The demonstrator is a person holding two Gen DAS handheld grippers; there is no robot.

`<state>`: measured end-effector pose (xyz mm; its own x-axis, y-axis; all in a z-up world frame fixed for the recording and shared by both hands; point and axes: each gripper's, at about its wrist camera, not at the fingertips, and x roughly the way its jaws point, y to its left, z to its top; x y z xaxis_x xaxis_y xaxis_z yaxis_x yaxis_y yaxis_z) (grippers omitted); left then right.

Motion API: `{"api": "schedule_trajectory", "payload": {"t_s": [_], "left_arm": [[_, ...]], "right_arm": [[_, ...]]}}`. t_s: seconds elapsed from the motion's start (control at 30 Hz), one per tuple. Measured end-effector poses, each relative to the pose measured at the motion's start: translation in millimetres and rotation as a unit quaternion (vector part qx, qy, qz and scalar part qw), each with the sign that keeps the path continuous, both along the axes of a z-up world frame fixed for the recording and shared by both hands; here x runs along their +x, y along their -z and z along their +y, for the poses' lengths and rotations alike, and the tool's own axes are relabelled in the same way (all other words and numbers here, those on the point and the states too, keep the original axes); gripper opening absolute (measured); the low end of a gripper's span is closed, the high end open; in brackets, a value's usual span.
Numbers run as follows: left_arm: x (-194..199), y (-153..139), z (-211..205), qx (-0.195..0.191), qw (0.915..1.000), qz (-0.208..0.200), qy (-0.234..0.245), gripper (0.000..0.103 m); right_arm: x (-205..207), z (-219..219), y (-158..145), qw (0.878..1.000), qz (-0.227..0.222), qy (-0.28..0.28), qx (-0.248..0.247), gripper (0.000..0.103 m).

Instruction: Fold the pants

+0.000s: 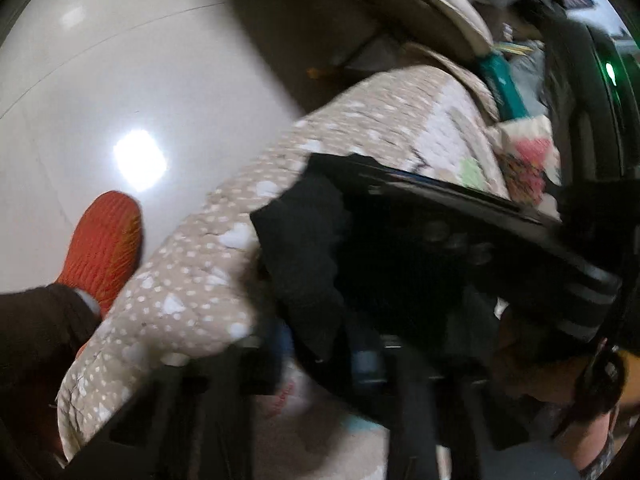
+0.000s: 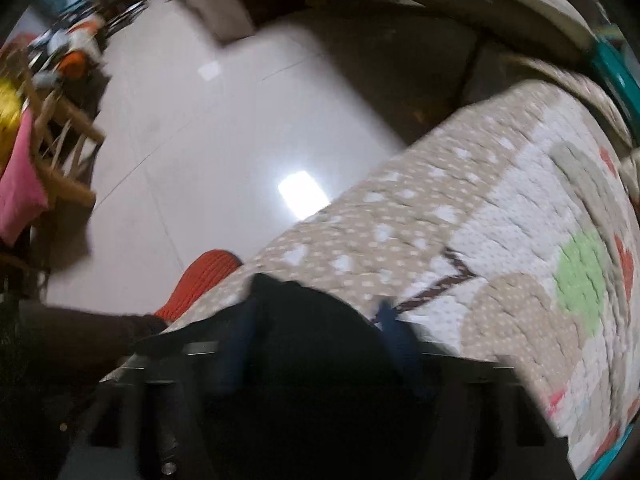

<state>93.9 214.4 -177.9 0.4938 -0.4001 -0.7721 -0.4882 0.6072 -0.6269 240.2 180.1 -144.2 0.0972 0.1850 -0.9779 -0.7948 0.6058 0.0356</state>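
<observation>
Both grippers point(image 1: 320, 344) point(image 2: 316, 336) pinching black pants point(image 2: 304, 320) at quilt point(image 2: 400, 216) edge; keep tension even, lay fold flat.

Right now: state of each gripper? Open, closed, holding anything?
Left gripper: closed on the black pants.
Right gripper: closed on a bunch of the black pants; cloth fills the gap between its pads.
</observation>
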Motion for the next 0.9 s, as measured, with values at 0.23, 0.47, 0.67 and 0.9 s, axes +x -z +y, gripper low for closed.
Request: {"api": "schedule_trajectory", "payload": {"t_s": [0.23, 0.47, 0.67, 0.9], "left_arm": [[-0.4, -29.1, -13.9, 0.014, 0.9977, -0.059, 0.029, 0.013], [16.2, -57.5, -77.1, 0.034, 0.9826, -0.133, 0.125, 0.013], [28.4, -56.1, -176.5, 0.053, 0.9441, -0.147, 0.290, 0.034], [4.8, -91.3, -189.3, 0.021, 0.8988, -0.221, 0.378, 0.055]], "right_arm": [[-6.7, -27.0, -38.4, 0.998, -0.025, 0.030, 0.058, 0.015], [-7.9, -119.3, -77.0, 0.981, -0.041, 0.128, 0.138, 0.015], [-15.2, -247.7, -66.0, 0.951, -0.045, 0.264, 0.156, 0.028], [-32.1, -388.0, -66.0, 0.870, -0.105, 0.467, 0.120, 0.050]]}}
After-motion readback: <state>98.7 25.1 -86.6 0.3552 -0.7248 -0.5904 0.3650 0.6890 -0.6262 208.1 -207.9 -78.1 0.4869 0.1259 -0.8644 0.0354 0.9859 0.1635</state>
